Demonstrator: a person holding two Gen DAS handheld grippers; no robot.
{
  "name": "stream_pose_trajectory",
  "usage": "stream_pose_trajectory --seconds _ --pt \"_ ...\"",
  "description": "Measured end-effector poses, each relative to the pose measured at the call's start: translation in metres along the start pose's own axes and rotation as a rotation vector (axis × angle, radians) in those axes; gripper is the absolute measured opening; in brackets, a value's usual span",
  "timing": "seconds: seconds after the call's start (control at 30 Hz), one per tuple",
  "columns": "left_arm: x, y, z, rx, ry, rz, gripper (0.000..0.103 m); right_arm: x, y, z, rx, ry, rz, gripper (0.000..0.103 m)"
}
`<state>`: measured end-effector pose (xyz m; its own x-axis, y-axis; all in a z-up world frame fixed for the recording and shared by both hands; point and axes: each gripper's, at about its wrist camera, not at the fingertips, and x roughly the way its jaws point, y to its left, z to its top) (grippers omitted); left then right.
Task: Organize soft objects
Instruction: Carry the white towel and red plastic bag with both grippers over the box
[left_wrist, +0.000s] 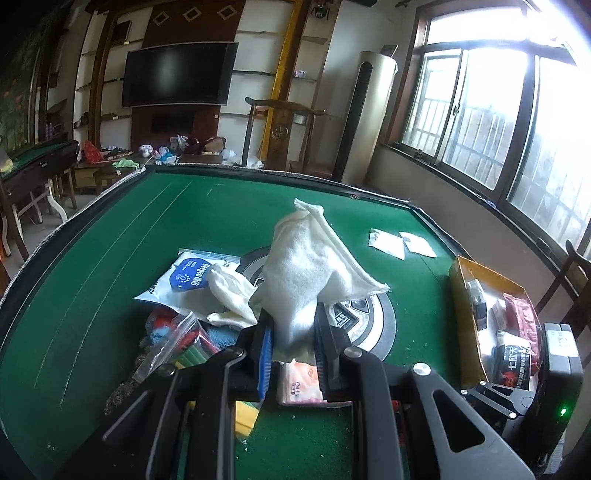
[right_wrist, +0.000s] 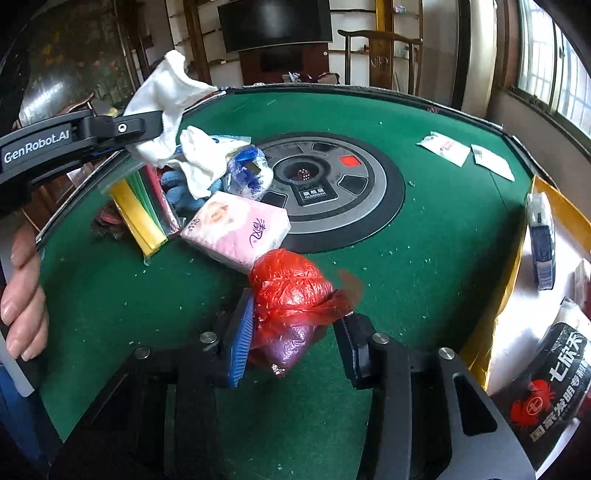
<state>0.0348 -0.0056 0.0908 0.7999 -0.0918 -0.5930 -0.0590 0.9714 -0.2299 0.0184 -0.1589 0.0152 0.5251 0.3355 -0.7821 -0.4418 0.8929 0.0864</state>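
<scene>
White towel (left_wrist: 314, 266) (midair) above table (left_wrist: 110, 236)

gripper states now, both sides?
Left gripper: shut on the white towel, lifted off the table.
Right gripper: red bag between the fingers; grip cannot be told.

A black television (left_wrist: 179, 74) hangs on the far wall. Beside it stands a wooden chair (left_wrist: 284, 122), then a tall air conditioner (left_wrist: 364, 110). The large window (left_wrist: 491, 122) at the right is very bright.

White cloth (left_wrist: 310, 266) lifted, red bag (right_wrist: 291, 295) pinched
</scene>
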Motion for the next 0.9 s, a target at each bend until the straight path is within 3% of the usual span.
stream_pose_trajectory --seconds 0.13,0.37,0.57,0.9 --pt "0.001 0.001 0.0 0.001 0.009 -0.001 0.019 0.006 0.004 0.0 -0.019 0.008 -0.03 0.04" --pt "0.0 0.0 0.0 0.008 0.009 0.0 0.02 0.011 -0.002 0.0 0.017 0.025 -0.004 0.04" --pt "0.0 0.0 0.001 0.008 0.011 0.0 0.02 -0.007 -0.002 0.004 0.021 -0.053 -0.002 0.04" --pt "0.003 -0.016 -0.004 0.053 0.024 -0.031 0.02 -0.036 -0.029 0.011 0.132 -0.176 -0.021 0.04"
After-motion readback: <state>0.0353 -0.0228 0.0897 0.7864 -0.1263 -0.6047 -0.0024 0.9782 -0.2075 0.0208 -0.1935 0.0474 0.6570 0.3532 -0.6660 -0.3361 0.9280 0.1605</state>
